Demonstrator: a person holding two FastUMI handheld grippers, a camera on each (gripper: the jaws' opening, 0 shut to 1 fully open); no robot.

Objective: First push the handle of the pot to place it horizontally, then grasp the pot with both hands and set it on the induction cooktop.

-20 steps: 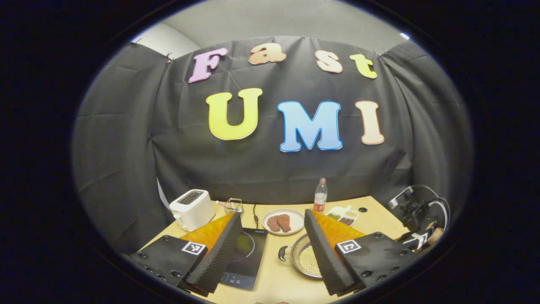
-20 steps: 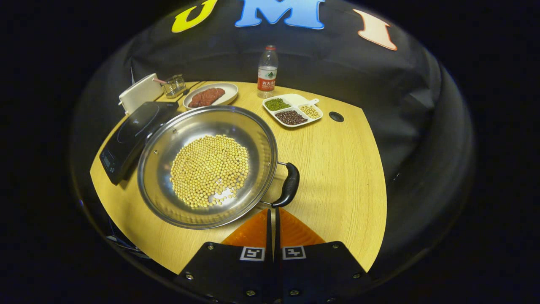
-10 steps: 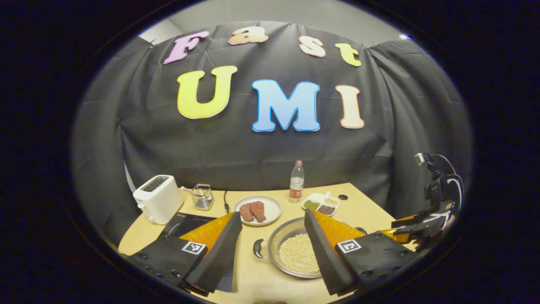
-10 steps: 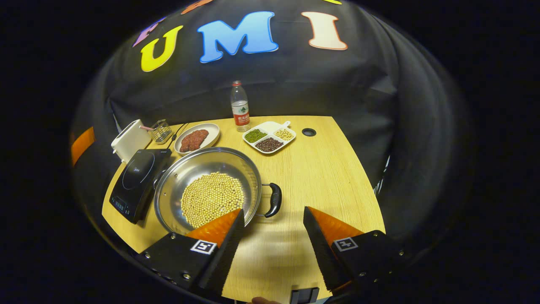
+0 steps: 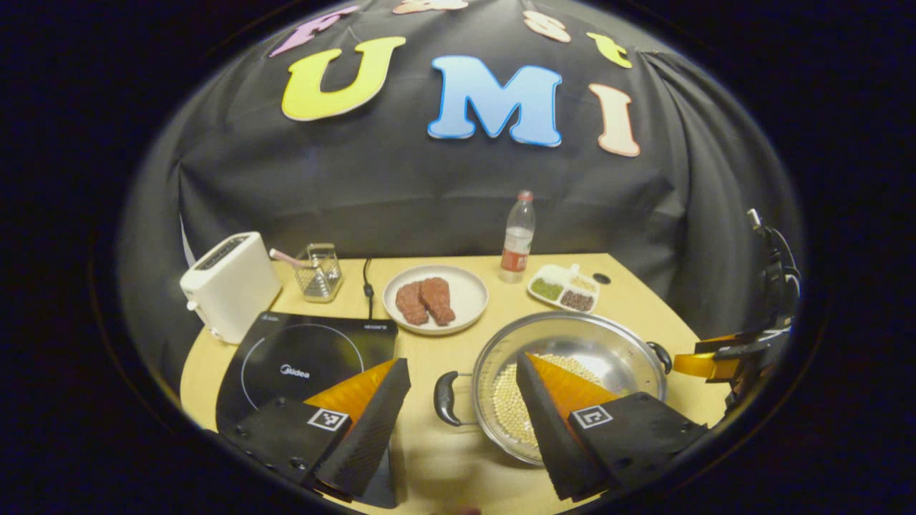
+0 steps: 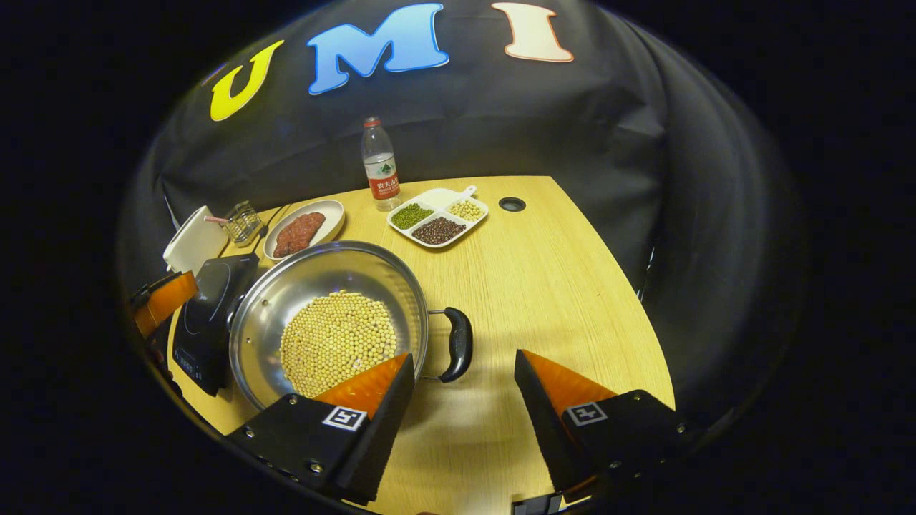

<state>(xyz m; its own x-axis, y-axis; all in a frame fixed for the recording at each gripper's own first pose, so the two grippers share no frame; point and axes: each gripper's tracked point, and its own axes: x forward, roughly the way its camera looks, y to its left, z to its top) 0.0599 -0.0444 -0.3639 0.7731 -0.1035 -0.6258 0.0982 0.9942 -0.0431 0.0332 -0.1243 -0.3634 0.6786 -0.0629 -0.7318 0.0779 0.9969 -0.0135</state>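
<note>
Spreading since a second ago, right tongs (image 6: 464,386) now gape at the pot (image 6: 329,322) handle's six o'clock; left tongs (image 5: 464,390) open too, ready for grasping.

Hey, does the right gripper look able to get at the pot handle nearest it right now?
Probably yes. The right gripper is open, and the pot's near handle sits just ahead between its fingers, with bare table around it.

Black cloth wall (image 5: 401,193), light wooden table (image 6: 558,286), dim booth
</note>
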